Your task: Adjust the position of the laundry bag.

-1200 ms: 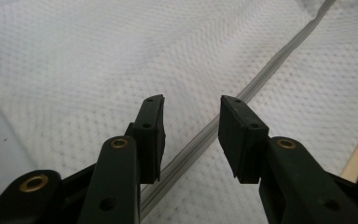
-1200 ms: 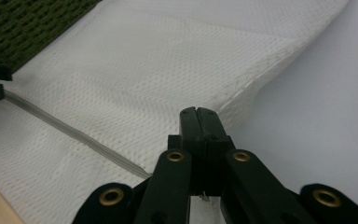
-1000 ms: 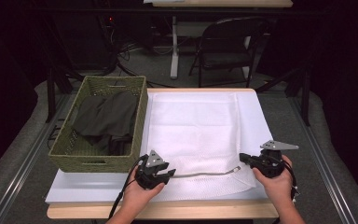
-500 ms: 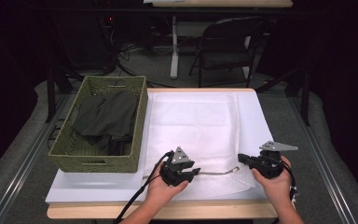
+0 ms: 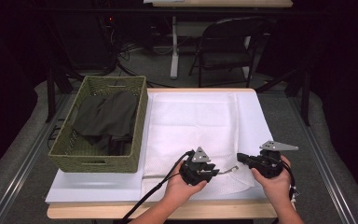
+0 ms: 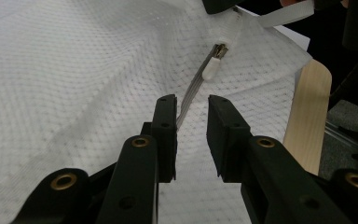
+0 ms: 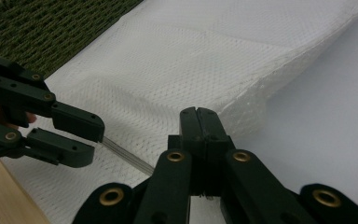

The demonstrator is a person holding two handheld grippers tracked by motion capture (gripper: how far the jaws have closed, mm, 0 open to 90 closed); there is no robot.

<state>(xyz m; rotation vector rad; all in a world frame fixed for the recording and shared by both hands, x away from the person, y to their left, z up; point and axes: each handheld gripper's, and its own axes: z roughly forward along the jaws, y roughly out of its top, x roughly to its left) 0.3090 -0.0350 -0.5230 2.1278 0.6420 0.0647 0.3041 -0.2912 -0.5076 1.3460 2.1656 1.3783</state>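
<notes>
I am running two grippers over one white mesh bag (image 5: pixel 193 135) spread flat on the white board that covers the table (image 5: pixel 98 191). The bag has a single zipper along its near edge, a thin grey line (image 6: pixel 192 91) with one white pull tab (image 6: pixel 211 71) at its end.

My right gripper (image 5: pixel 242 158) sits at the bag's near right corner, its two jaws pressed tight together; in the right gripper view (image 7: pixel 199 116) they meet on the zipper's end, pinching the bag's edge there. From the left gripper view I see that same corner lifted a little off the board, with the pull tab hanging just below the dark jaw tips.

My left gripper (image 5: pixel 214 171) lies close to the right one, both near the front edge of the table. Its two jaws (image 6: pixel 191 105) have just been closing, but a gap still shows between them; the zipper line runs into that gap along the inner face of the left-hand jaw, and I cannot tell whether the pads press on it.

To the left of the bag stands one green woven basket (image 5: pixel 65 156) holding a heap of dark cloth (image 5: pixel 107 116). Beyond the table I count one chair (image 5: pixel 228 46).
</notes>
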